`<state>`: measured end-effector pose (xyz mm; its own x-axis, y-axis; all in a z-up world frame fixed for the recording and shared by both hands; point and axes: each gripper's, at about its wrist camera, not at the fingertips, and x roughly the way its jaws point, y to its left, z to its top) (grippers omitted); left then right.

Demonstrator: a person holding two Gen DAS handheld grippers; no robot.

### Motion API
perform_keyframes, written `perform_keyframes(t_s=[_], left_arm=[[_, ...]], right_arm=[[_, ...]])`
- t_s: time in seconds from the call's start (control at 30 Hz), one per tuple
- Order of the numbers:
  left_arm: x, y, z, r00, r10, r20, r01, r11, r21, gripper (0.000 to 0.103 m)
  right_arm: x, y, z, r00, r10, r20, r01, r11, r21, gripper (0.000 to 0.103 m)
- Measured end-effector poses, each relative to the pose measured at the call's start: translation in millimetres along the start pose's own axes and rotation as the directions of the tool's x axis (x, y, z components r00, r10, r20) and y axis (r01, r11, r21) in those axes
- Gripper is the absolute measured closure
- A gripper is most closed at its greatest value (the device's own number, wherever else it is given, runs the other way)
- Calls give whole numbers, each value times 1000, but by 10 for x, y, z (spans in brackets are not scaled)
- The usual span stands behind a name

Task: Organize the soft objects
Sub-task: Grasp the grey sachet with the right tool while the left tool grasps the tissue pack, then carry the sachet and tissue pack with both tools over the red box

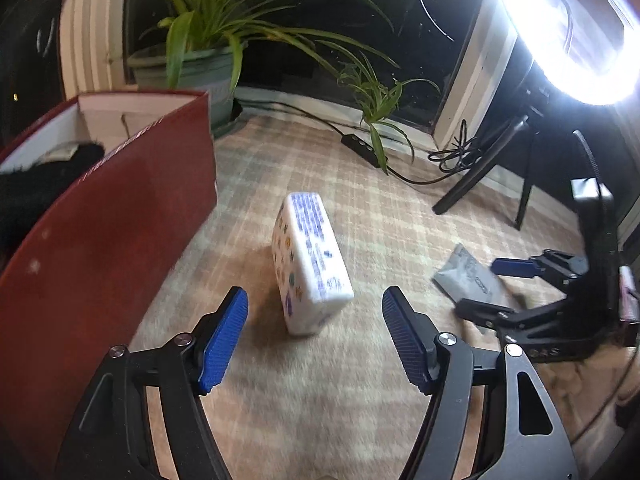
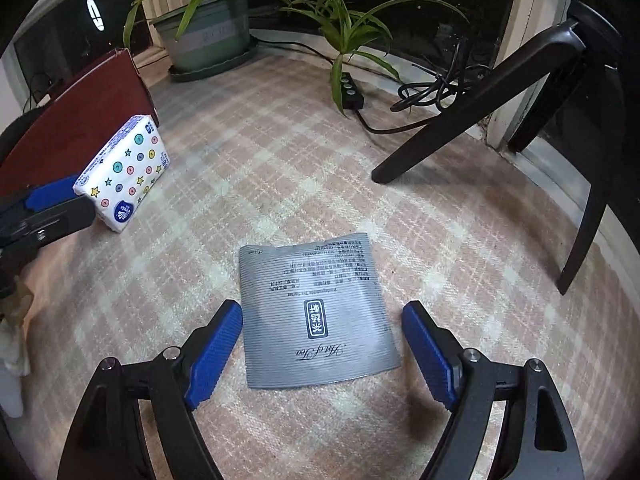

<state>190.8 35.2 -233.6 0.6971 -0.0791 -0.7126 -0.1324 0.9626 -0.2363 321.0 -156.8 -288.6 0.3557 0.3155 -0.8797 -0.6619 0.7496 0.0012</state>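
Both grippers hovering, fingers spread wide, nothing held.
Left gripper (image 1: 315,304) faces the tissue pack (image 1: 310,262) beside the red box (image 1: 100,216); right gripper (image 2: 322,318) straddles the grey sachet (image 2: 316,312).

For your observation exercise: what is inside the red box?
Inside the red box, something black and fuzzy shows against its white lining. The box's front wall hides everything lower down.

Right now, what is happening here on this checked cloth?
A person holds two claws over the cloth, and neither grips anything yet. The left claw is open and points at the tissue pack, which stands on its edge beside the red box. The right claw is open over the flat grey pouch. Something black already lies in the box.
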Motion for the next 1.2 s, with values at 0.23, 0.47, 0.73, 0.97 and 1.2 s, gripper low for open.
perform_keyframes(t_s=[0.23,0.47,0.73,0.97,1.2], left_arm=[[172,23,76,998,59,22,-60,998,16,33],[268,44,109,997,69,25,-69,998,11,39],[323,-2,119,997,73,37,-74,997,31,78],[247,-12,109,997,55,54,-57,997,46,79],[103,-15,84,998,22,67,-25,998,49,79]], right_arm=[[-22,-45,20,1000,-1,10,0,1000,13,41],[-59,-101,12,1000,-5,12,5,1000,28,58],[-113,-74,-44,1000,-4,11,3,1000,22,64],[-165,-59,-85,1000,9,22,-10,999,35,66],[-364,-2,-62,998,19,62,-20,999,31,67]])
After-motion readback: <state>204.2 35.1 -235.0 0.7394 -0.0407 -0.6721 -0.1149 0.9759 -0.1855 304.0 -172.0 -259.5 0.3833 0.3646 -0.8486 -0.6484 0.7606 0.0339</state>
